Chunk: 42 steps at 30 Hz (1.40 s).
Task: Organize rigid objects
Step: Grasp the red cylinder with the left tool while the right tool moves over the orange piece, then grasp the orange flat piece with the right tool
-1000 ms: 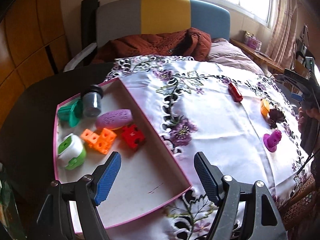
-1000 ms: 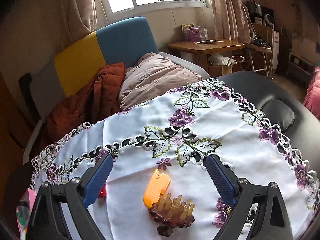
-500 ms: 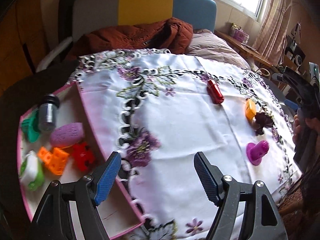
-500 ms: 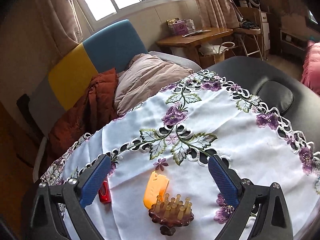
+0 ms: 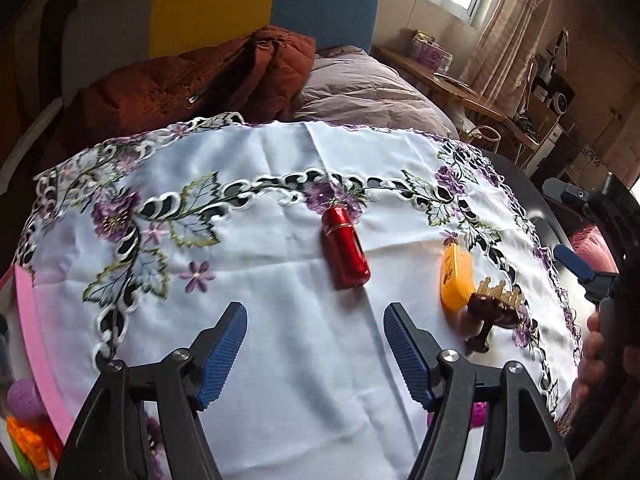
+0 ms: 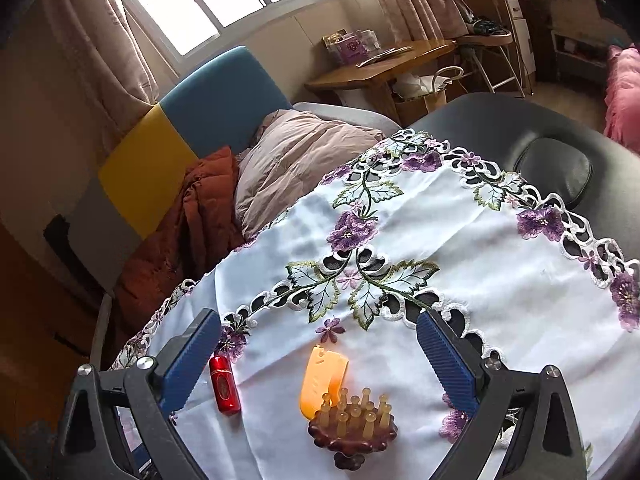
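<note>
A red capsule-shaped case (image 5: 346,252) lies on the white embroidered tablecloth (image 5: 280,340), just ahead of my open, empty left gripper (image 5: 316,336). To its right lie an orange plastic piece (image 5: 455,280) and a dark brown comb-like massager (image 5: 494,312). A magenta toy (image 5: 478,414) peeks out behind my right finger. My right gripper (image 6: 318,356) is open and empty above the orange piece (image 6: 322,376) and the massager (image 6: 352,428). The red case (image 6: 225,384) lies by its left finger.
The pink-rimmed tray (image 5: 34,340) sits at the far left edge with a purple object (image 5: 24,398) and orange blocks (image 5: 30,446) showing. A sofa with a rust jacket (image 5: 192,84) and a pillow lies beyond the table. The right-hand gripper (image 5: 588,240) shows at the right edge.
My left gripper has swung right from over the tray to the cloth's middle, closer to the red case. My right gripper has stayed over the orange piece, tilting slightly.
</note>
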Available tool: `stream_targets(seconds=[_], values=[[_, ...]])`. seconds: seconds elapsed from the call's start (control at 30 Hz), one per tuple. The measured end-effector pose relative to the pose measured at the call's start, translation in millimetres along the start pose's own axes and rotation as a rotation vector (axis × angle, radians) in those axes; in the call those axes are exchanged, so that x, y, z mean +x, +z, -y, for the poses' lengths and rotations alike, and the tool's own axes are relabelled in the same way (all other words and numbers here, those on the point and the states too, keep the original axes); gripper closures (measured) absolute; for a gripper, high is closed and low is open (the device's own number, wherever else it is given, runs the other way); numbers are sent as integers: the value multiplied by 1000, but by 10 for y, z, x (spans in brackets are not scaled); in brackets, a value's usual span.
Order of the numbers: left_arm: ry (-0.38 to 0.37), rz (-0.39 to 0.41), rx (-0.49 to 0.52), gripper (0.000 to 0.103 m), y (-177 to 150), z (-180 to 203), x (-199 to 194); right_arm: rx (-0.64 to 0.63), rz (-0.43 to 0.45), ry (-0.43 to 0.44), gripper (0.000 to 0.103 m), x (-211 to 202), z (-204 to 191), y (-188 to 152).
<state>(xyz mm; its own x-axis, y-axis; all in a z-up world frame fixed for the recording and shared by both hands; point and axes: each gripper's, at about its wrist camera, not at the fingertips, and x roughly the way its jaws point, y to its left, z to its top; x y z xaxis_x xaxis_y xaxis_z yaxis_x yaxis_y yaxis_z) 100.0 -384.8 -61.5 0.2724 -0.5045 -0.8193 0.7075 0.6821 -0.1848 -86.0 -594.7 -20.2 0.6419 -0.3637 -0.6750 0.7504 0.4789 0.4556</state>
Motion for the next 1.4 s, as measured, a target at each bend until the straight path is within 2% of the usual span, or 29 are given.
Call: stream_targets(seconds=[0.1,0.43,0.47,0.5,0.53,0.57,0.63,0.83,1.1,1.2,1.23,1.4], values=[[-3,2,35,34,163,128,188,-7,-9,6,4,18,-18,-7],[12,-49,28,36,419,242,770,-21,-27,13,4,58,-50,-25],[17,-67,25,42,429,238,838,-24,-30,13,4,66,-57,-30],[22,-92,22,61,420,223,906,-30,-29,11,4,69,-63,-33],[33,-102,19,67,399,205,947,-37,-25,7,4,68,-71,-33],[56,-76,34,77,382,209,918,-45,-20,3,4,67,-77,-34],[34,-80,41,77,342,187,876,-51,-14,-3,4,69,-75,-29],[41,-35,16,77,3,38,441,-12,-34,6,4,105,13,-6],[100,28,73,77,-799,-70,-123,-9,-116,30,4,249,15,-74],[95,-2,59,78,-1024,-136,-118,-45,-137,32,4,297,-47,-111],[87,33,60,78,-1089,-156,-149,-61,-146,32,4,312,-71,-123],[86,35,78,77,-1122,-157,-158,-153,-201,16,7,417,-204,-193]])
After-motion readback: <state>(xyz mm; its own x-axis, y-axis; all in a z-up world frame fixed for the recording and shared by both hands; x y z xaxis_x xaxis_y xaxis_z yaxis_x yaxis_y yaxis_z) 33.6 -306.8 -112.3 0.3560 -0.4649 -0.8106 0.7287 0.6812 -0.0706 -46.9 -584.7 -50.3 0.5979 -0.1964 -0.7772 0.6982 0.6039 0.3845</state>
